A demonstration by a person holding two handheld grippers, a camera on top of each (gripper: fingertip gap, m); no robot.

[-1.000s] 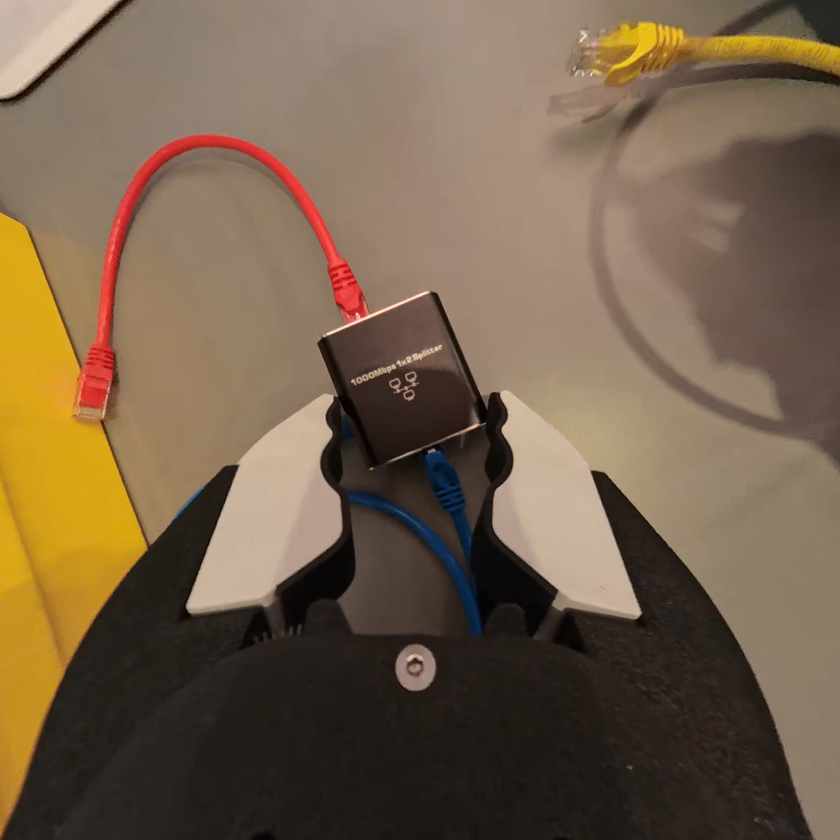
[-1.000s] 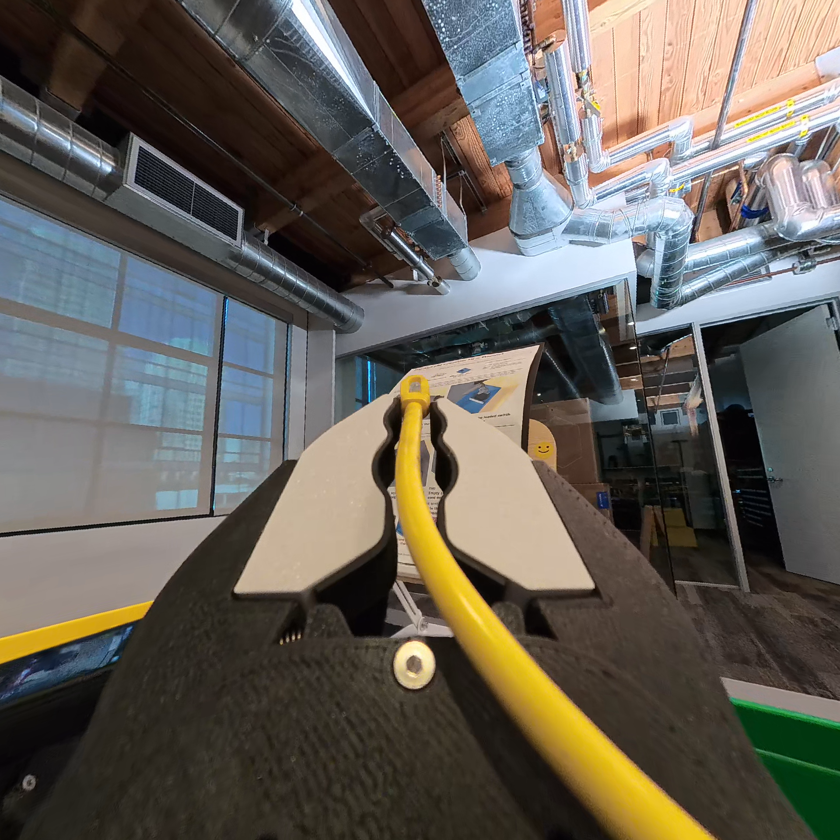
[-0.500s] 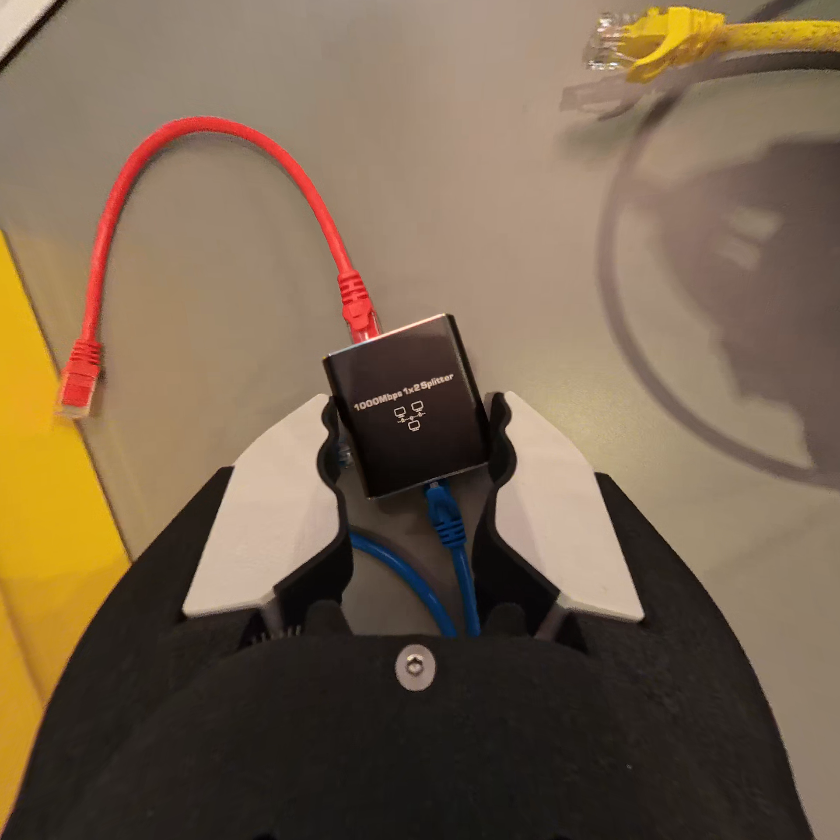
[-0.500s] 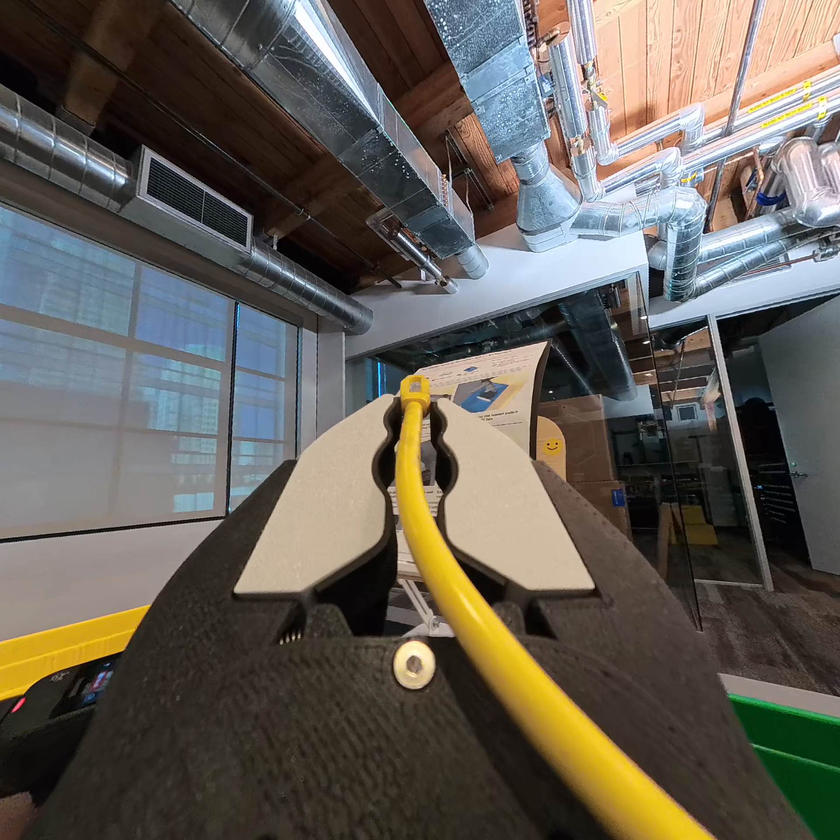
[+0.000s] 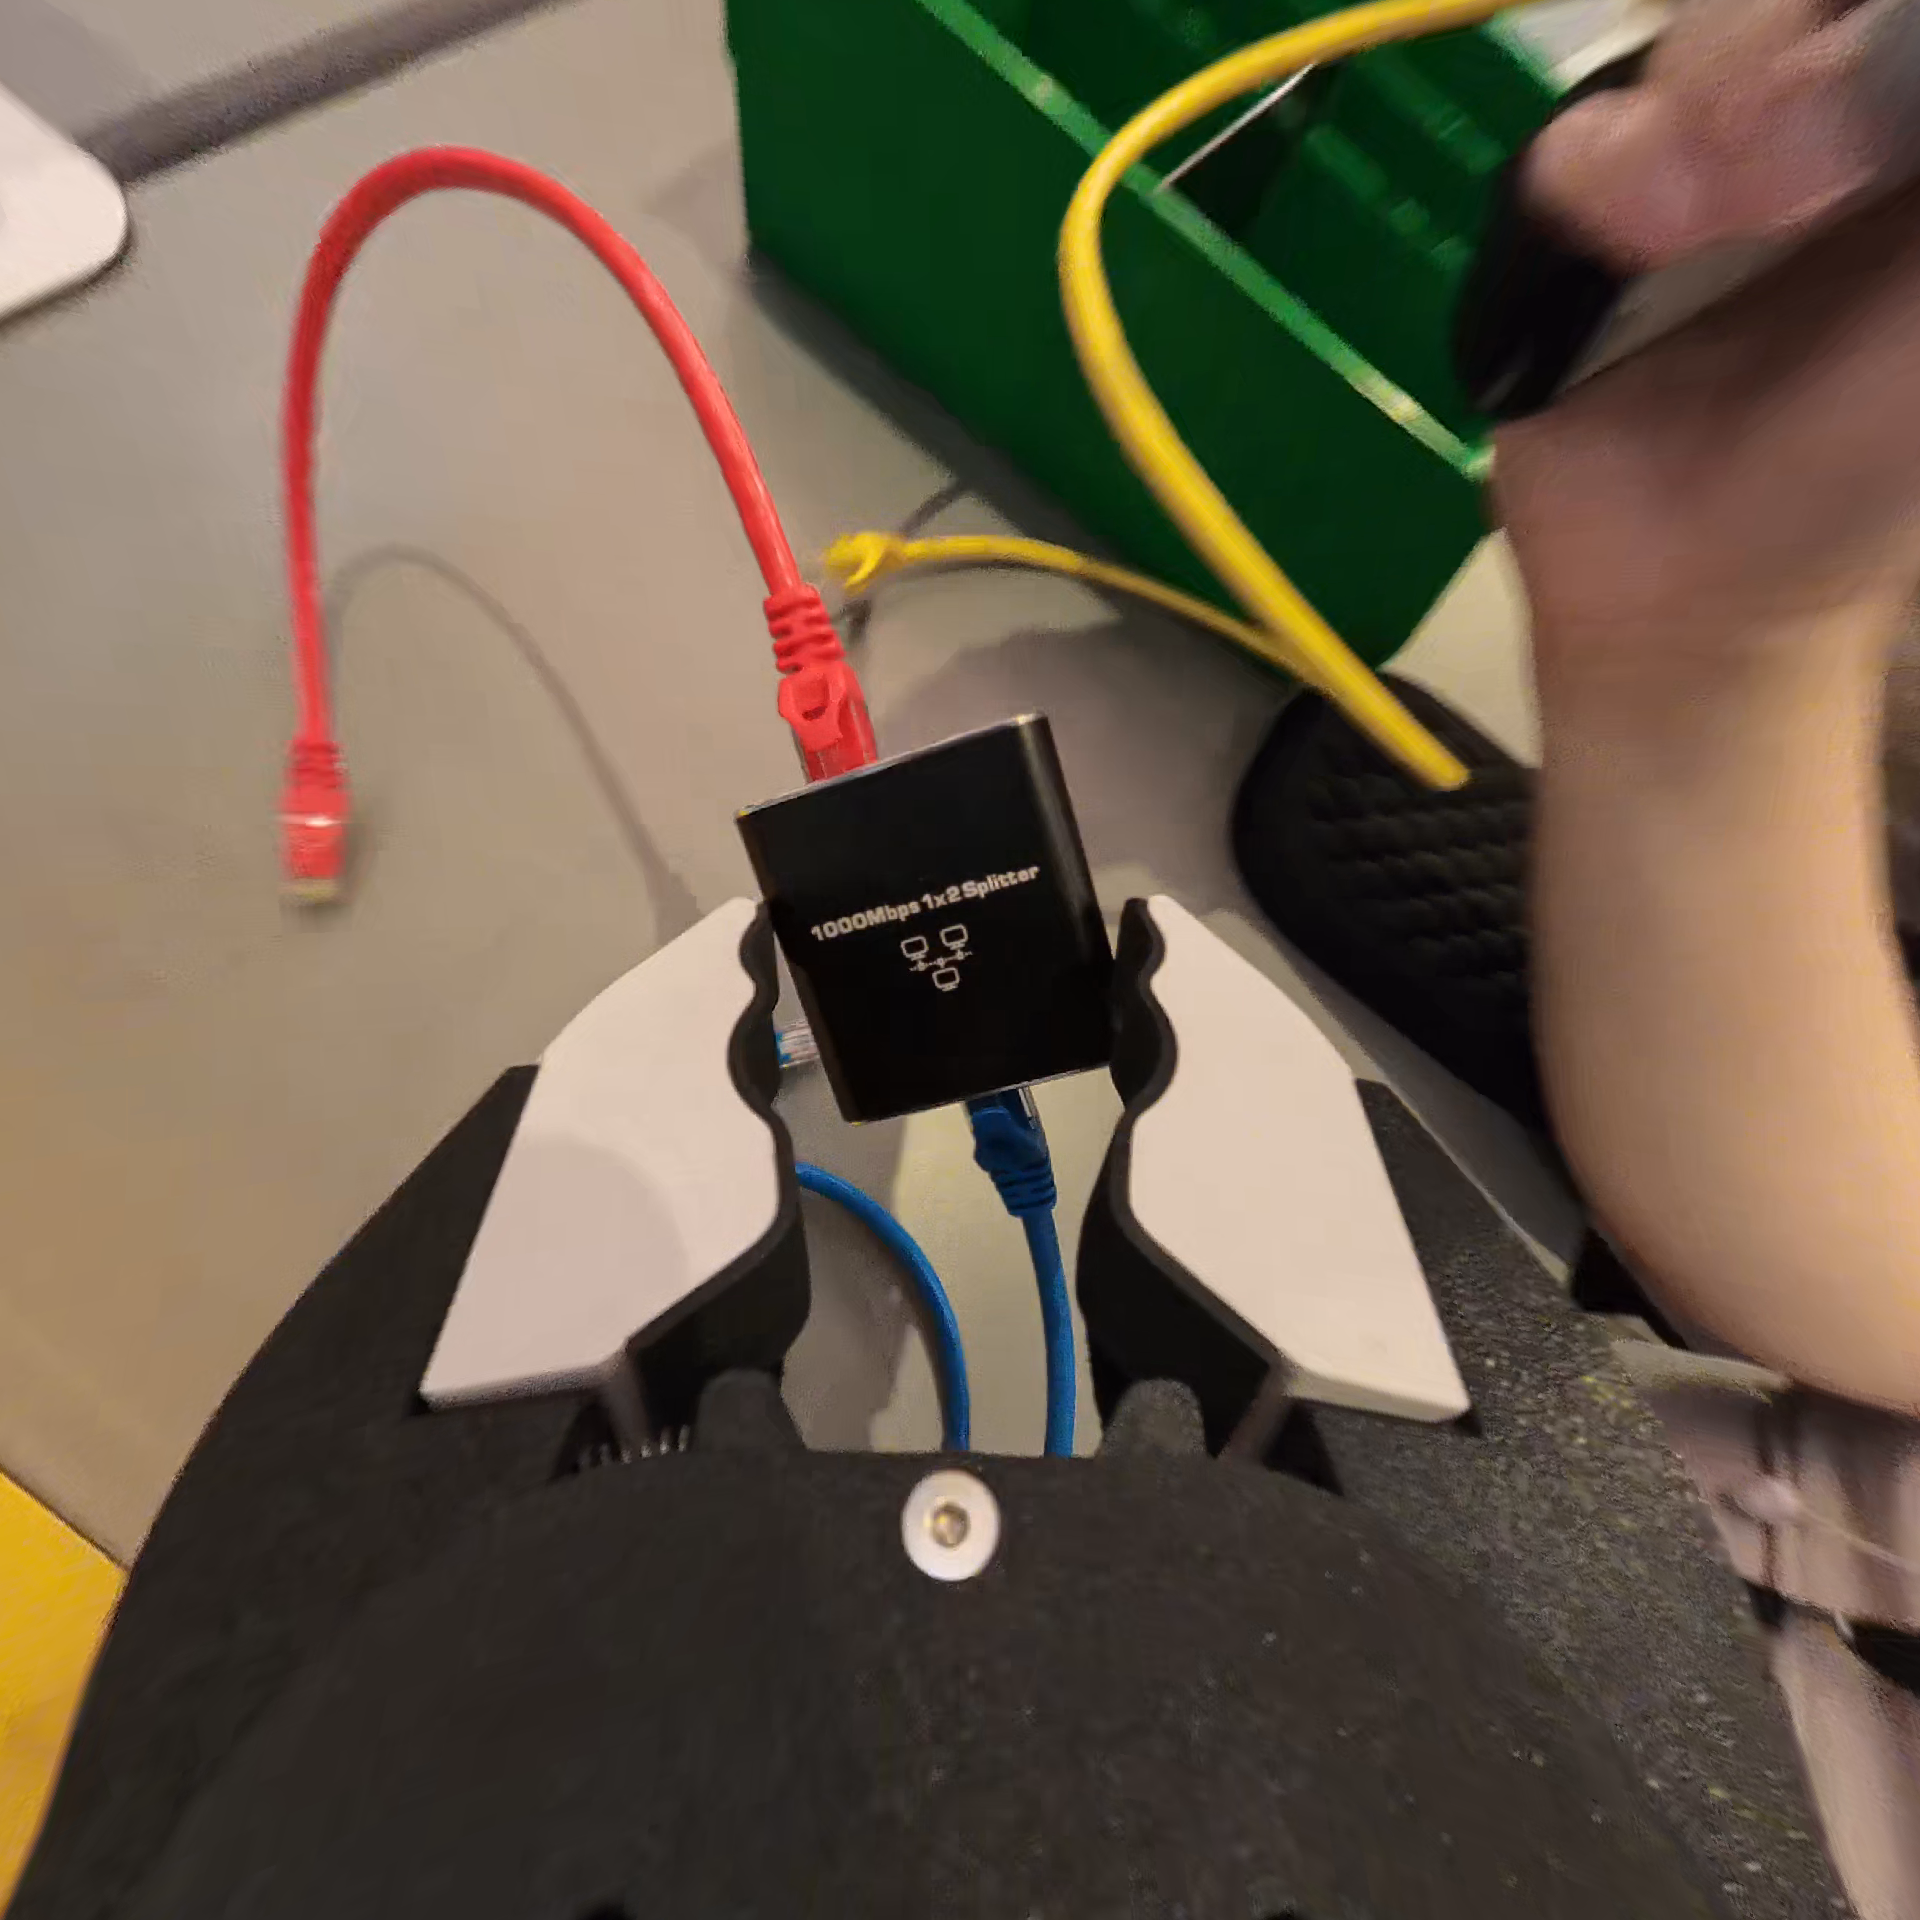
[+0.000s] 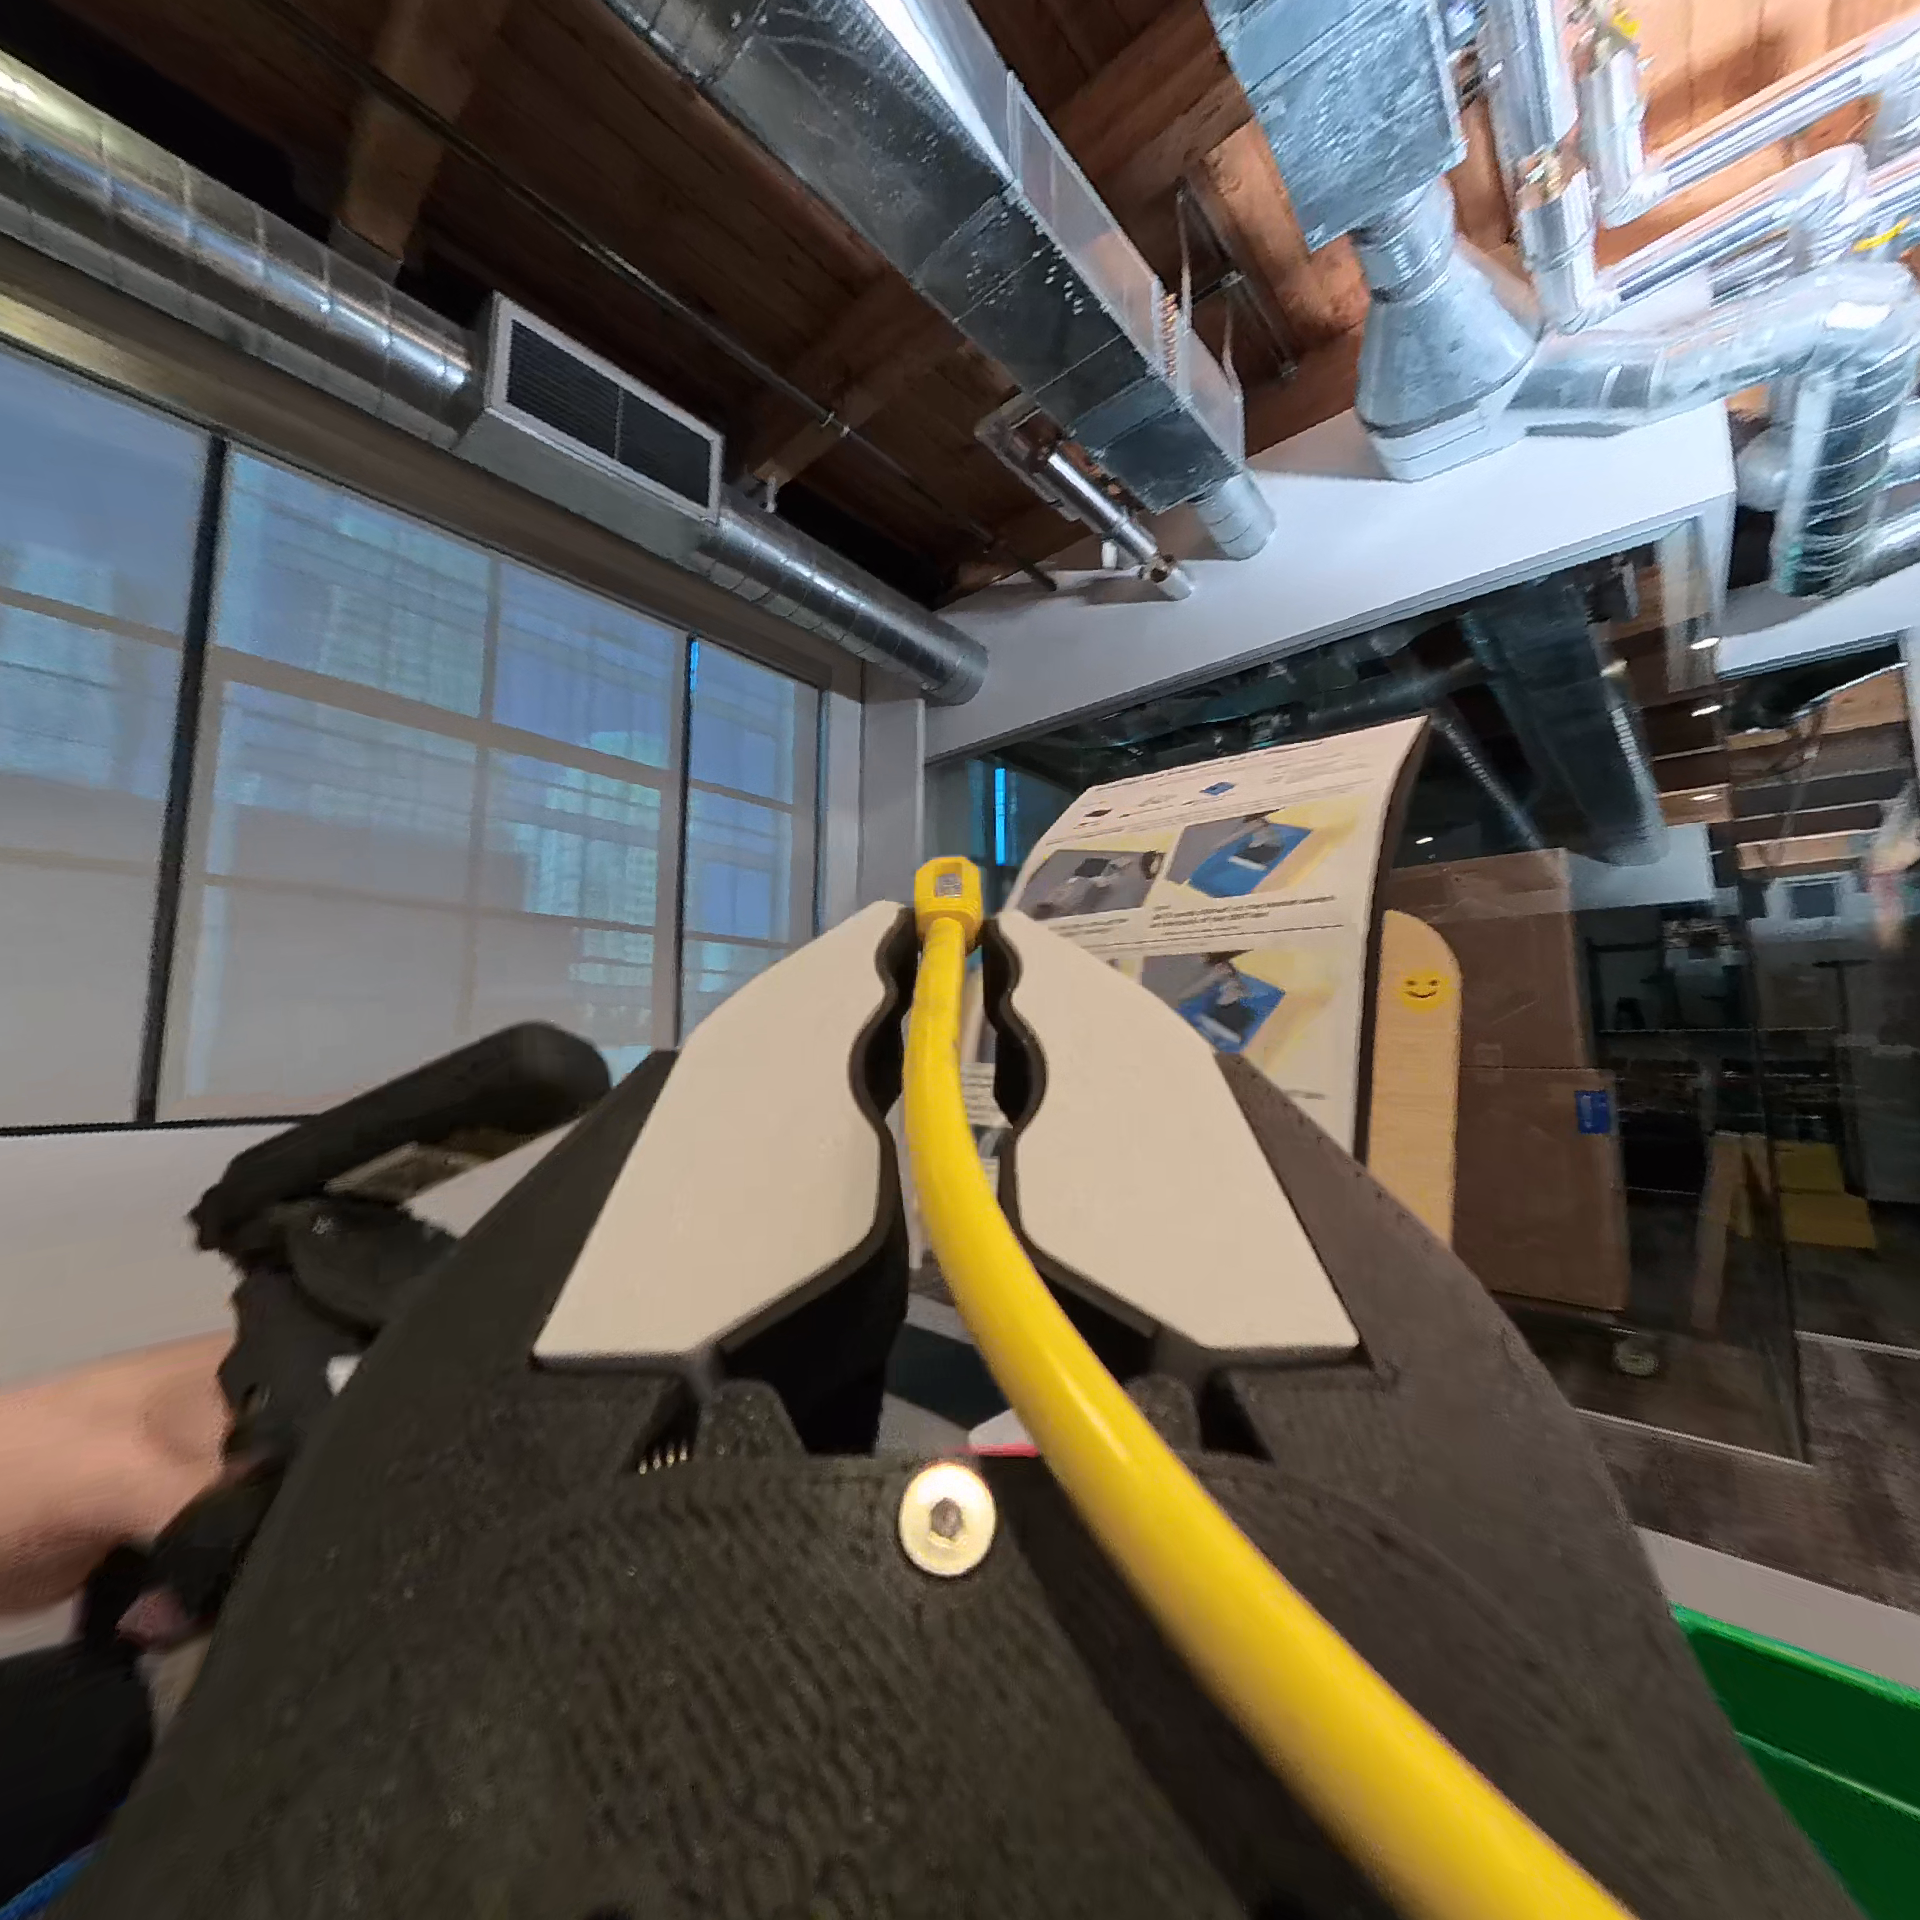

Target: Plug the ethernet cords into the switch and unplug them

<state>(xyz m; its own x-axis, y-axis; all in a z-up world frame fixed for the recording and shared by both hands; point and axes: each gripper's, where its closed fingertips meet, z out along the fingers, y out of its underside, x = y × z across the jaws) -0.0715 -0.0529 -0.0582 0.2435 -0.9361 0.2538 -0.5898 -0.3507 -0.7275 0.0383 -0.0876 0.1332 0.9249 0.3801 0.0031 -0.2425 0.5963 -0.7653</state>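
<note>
The grey bench carries everything in the left wrist view, and the black switch near its middle serves as the landmark. Beyond the switch and to its right stands a green bin, the largest thing on the bench. To the right of the switch a person's hand, blurred, grips the right tongs' black body.

The left tongs reach in from below the switch. Their two pads stand wide apart with the switch between them; the right pad looks to be touching the switch's side, while a narrow gap shows at the left pad, so the switch is straddled and not squeezed.

A red cord is plugged into the far face of the switch, arches away to the left, and ends in a loose plug lying on the bench well left of the switch. A blue cord is plugged into the near face and loops back between the pads. A yellow cord curves over the bin to the switch's right, with its other plug lying on the bench just beyond the switch.

In the right wrist view the right tongs point up toward the ceiling ducts, closed on the yellow cord just behind its plug, which juts past the tips.
</note>
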